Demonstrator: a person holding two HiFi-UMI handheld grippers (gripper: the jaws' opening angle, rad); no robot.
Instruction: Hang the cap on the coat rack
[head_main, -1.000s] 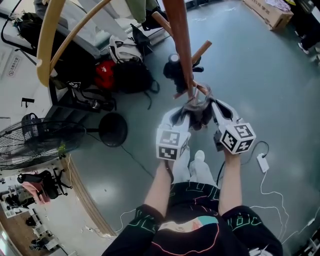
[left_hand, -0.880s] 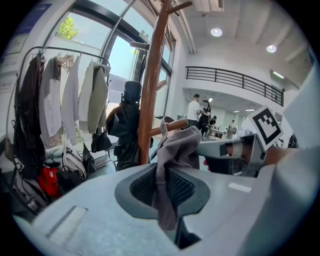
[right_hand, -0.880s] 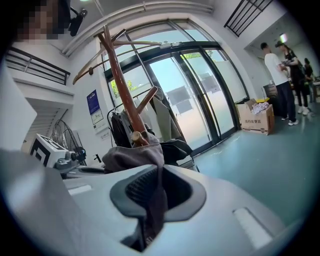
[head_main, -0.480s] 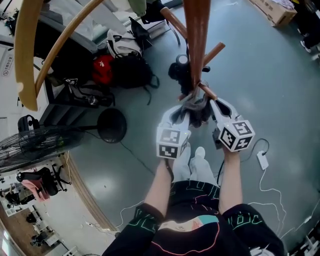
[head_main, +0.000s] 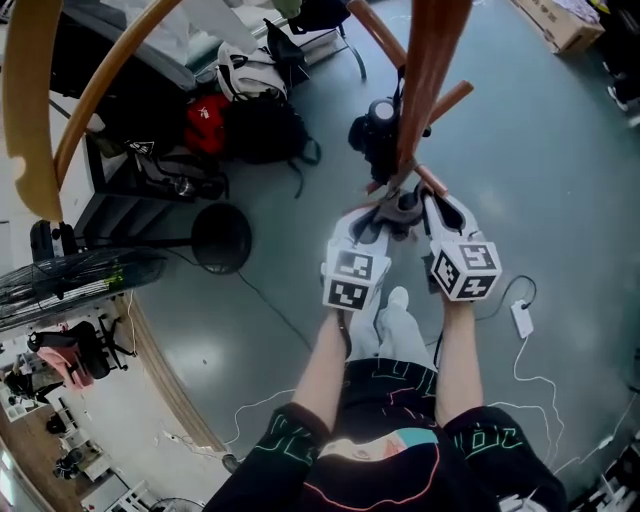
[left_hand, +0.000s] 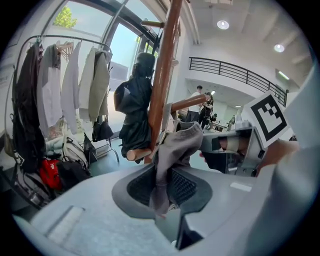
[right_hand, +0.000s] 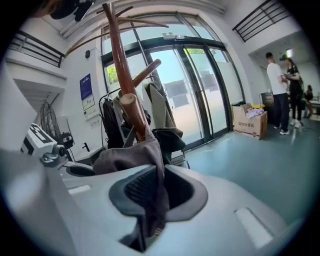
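Grey cap (head_main: 393, 211) hangs at a peg of the wooden coat rack (head_main: 432, 70), between my grippers. Left gripper (head_main: 363, 225): jaws opening, cap fabric loose between them. Right gripper (head_main: 432, 208): jaws clamped on the cap's other side.

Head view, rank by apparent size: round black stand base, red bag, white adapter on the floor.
1. round black stand base and red bag: these look about alike, so I won't rank them.
2. white adapter: clearly smallest.
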